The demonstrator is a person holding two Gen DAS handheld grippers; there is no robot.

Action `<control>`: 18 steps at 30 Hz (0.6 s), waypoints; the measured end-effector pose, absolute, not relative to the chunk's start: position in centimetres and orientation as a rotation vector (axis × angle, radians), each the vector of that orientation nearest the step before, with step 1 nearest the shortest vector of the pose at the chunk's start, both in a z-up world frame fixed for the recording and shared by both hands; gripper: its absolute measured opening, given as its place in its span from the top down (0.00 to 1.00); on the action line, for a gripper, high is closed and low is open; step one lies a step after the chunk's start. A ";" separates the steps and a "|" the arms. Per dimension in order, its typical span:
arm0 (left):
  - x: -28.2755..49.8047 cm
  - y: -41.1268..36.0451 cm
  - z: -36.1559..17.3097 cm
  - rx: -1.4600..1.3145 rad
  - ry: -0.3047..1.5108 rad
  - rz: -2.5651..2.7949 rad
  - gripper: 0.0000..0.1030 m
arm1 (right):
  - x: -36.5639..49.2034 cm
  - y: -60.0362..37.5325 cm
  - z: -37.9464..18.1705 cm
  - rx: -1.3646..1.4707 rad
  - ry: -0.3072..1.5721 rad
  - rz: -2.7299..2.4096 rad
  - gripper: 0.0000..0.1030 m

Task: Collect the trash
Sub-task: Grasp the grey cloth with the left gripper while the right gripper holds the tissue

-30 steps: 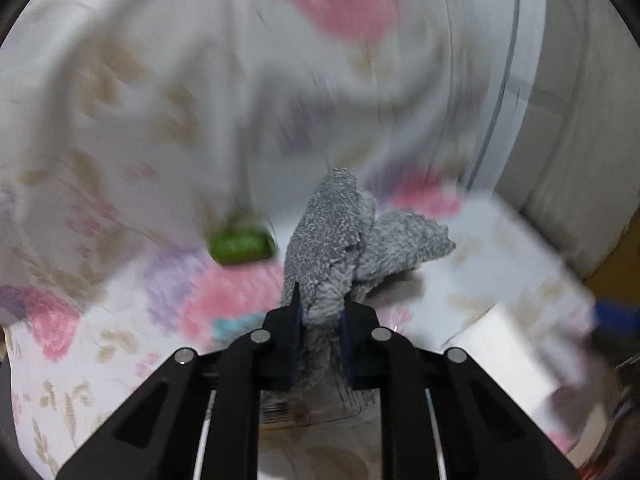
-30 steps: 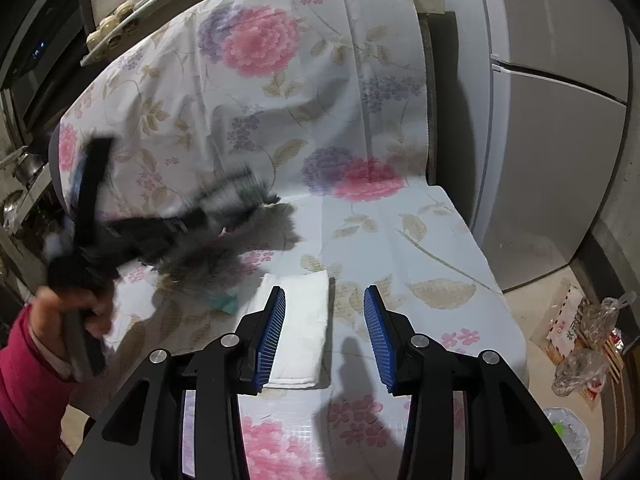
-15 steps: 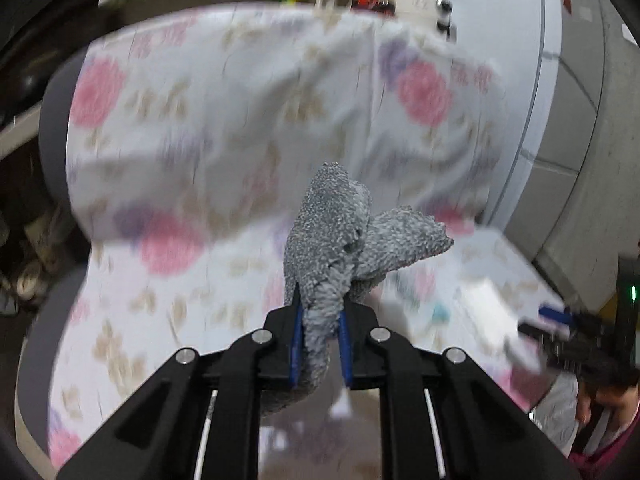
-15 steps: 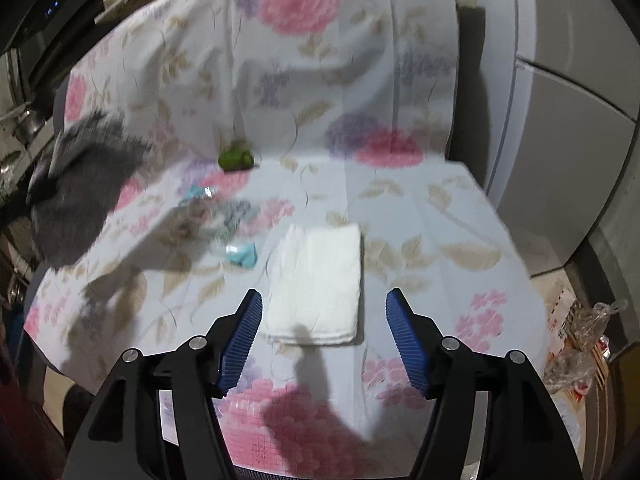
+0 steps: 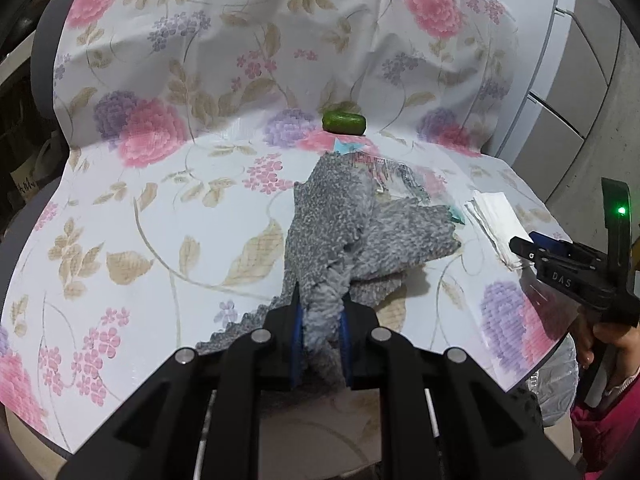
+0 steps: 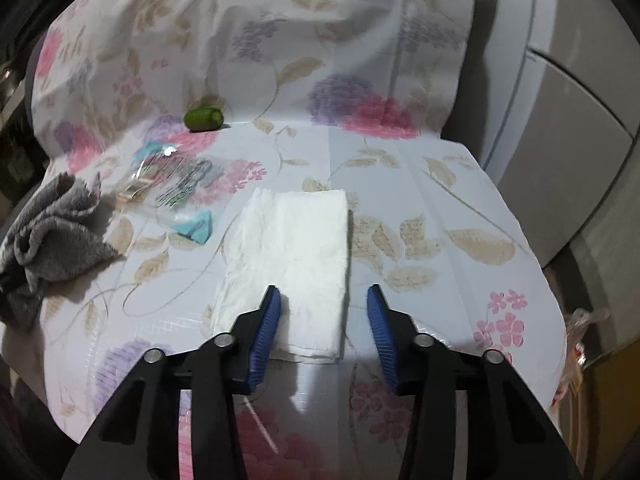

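Left claw (image 5: 319,344) is clamped on a gray rag (image 5: 352,236), which droops onto the flowered cloth (image 5: 160,208) of the tabletop. Right claw (image 6: 322,332) hangs w/ fingers apart over the near end of a folded white napkin (image 6: 296,240). Clear plastic wrapper (image 6: 176,184) lies btwn rag & napkin; green lump (image 6: 203,119) sits farther back.

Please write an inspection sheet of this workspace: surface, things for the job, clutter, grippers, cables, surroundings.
Surface: floral cloth over seat and backrest.
Job's things: clear plastic wrapper with teal scraps; folded white tissue; green object at the backrest fold.
Clutter: grey towel.
Grippers: left gripper shut on the grey towel; right gripper open above the tissue's near end.
Cables: nothing seen.
Surroundings: grey cabinet panels at right.
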State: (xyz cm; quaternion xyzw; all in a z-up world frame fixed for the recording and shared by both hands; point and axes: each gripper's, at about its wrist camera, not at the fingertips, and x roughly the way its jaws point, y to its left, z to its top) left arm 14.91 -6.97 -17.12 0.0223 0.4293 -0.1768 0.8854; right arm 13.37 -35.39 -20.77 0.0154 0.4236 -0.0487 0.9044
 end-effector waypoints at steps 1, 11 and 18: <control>15.0 -7.0 -17.2 0.044 0.896 -0.368 0.87 | 13.4 -35.2 -20.8 0.035 0.877 -0.078 0.77; 14.0 -6.5 -14.2 0.022 0.832 -0.367 0.87 | 11.4 -34.0 -15.7 0.083 0.747 -0.001 0.96; 10.2 -8.5 -9.4 0.011 0.724 -0.464 0.87 | 6.1 -33.8 -10.8 0.097 0.660 -0.027 0.96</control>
